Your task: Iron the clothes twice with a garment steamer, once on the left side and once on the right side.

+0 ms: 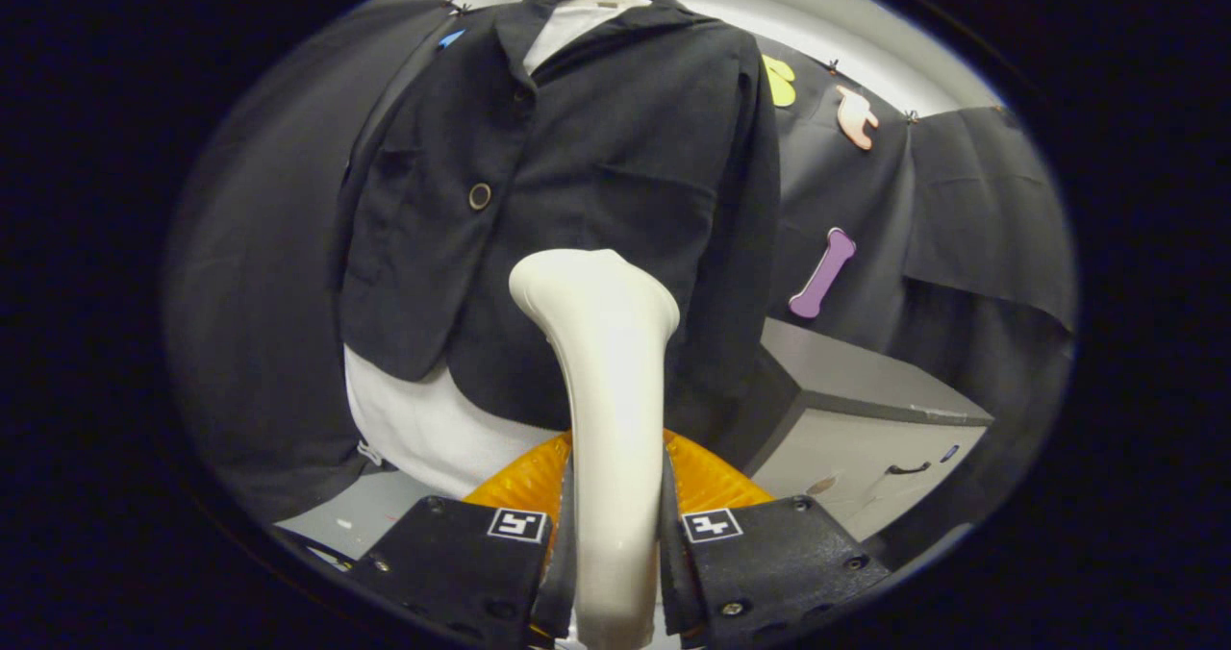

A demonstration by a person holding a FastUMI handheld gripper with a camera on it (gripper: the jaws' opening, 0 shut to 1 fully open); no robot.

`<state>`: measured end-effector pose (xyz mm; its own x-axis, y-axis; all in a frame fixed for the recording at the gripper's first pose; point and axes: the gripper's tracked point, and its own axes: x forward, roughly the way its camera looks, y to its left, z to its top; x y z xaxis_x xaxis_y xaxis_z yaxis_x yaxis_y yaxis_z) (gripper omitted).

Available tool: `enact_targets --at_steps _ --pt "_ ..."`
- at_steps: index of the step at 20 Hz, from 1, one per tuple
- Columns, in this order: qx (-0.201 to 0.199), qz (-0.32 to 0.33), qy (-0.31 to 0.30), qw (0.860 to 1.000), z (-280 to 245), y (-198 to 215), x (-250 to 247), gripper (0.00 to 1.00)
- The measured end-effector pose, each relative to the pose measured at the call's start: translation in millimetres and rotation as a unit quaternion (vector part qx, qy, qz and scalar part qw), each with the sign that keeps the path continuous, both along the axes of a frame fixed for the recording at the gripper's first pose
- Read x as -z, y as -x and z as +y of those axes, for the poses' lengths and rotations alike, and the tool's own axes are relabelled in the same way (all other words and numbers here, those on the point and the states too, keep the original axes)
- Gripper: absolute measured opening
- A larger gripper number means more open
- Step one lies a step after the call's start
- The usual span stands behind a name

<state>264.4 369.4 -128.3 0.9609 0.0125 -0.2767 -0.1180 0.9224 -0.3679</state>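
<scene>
The gripper (615,535) pinches the steamer (606,362) by its handle, head near the black jacket (596,169) — a loose hold could let it twist off-line.

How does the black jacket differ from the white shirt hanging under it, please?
The black jacket is dark and outermost, while the white shirt is pale and worn beneath it. The jacket shows a round button; on the shirt none can be seen. The jacket ends higher, so the shirt's hem hangs out below it. Both hang on one hanger, beyond the cream steamer clamped in the gripper.
</scene>
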Motion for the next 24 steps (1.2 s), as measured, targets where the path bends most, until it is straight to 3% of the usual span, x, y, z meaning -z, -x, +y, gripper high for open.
enact_targets --at_steps 14,19,24 --pt "0.019 0.063 0.060 0.996 -33.4 -0.4 69.6 0.38" --pt "0.006 0.032 0.022 0.999 -18.3 7.9 22.2 0.38" --pt "-0.020 -0.053 -0.037 0.998 17.5 7.1 -75.9 0.38"
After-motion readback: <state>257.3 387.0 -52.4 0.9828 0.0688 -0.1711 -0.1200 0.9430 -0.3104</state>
